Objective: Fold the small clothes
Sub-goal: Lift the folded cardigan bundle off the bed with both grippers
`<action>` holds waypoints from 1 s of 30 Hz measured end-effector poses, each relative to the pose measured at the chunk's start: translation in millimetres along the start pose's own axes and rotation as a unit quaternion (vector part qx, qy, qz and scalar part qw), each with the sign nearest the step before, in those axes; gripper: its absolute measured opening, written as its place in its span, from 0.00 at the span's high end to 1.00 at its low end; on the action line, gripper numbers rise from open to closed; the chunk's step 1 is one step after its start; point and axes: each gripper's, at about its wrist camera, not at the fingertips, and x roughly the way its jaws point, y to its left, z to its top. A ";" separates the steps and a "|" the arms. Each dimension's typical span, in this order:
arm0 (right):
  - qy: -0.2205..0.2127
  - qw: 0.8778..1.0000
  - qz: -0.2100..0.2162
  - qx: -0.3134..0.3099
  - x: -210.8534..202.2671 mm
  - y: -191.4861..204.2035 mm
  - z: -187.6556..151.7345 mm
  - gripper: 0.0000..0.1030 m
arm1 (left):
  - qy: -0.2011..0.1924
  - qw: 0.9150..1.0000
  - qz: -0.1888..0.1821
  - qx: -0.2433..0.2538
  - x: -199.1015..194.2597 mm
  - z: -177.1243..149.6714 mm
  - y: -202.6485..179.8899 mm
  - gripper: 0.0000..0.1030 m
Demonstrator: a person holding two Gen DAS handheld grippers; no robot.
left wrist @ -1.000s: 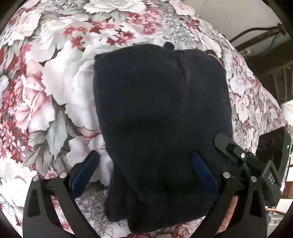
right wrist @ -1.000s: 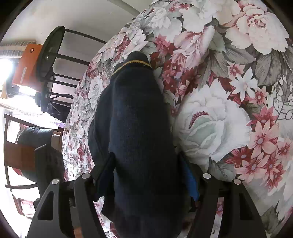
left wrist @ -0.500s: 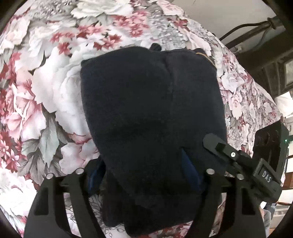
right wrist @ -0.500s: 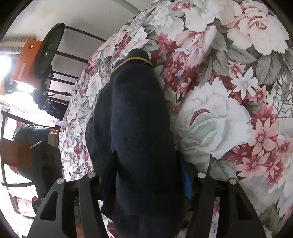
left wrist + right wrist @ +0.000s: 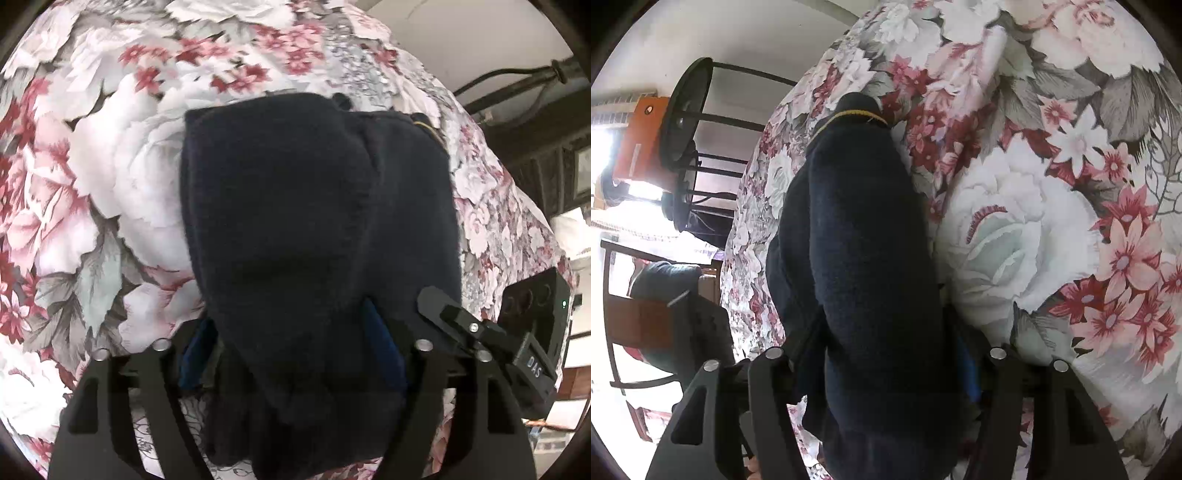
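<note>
Left wrist view: one dark garment (image 5: pixel 317 229) on one flowered cloth (image 5: pixel 110 192); both tongs, left (image 5: pixel 291 347) and right (image 5: pixel 886 369), are closed on it.

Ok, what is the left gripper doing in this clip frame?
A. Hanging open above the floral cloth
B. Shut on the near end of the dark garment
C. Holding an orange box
B: the left gripper pinches the dark garment between its blue pads.

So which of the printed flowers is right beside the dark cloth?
The big white rose touches the dark cloth; the pink star flowers lie farther off.
</note>
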 end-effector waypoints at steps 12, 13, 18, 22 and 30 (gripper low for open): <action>-0.015 1.000 -0.006 -0.020 -18.4 24.0 -1.8 0.46 | -0.029 0.999 0.023 0.029 -31.5 -3.7 -22.0 0.56; -0.015 1.000 -0.006 -0.020 -19.8 25.2 -2.3 0.46 | -0.030 0.999 0.023 0.028 -34.6 -4.4 -22.4 0.56; -0.024 0.999 -0.003 -0.027 -32.7 36.1 -6.0 0.46 | -0.048 0.998 0.030 0.040 -53.4 -10.1 -32.9 0.57; -0.032 0.999 0.006 -0.032 -46.6 47.9 -11.1 0.46 | -0.062 0.997 0.026 0.045 -70.9 -17.0 -38.3 0.57; -0.042 0.997 0.032 -0.051 -72.4 81.9 -33.3 0.46 | -0.100 0.993 0.032 0.057 -123.1 -38.0 -48.1 0.57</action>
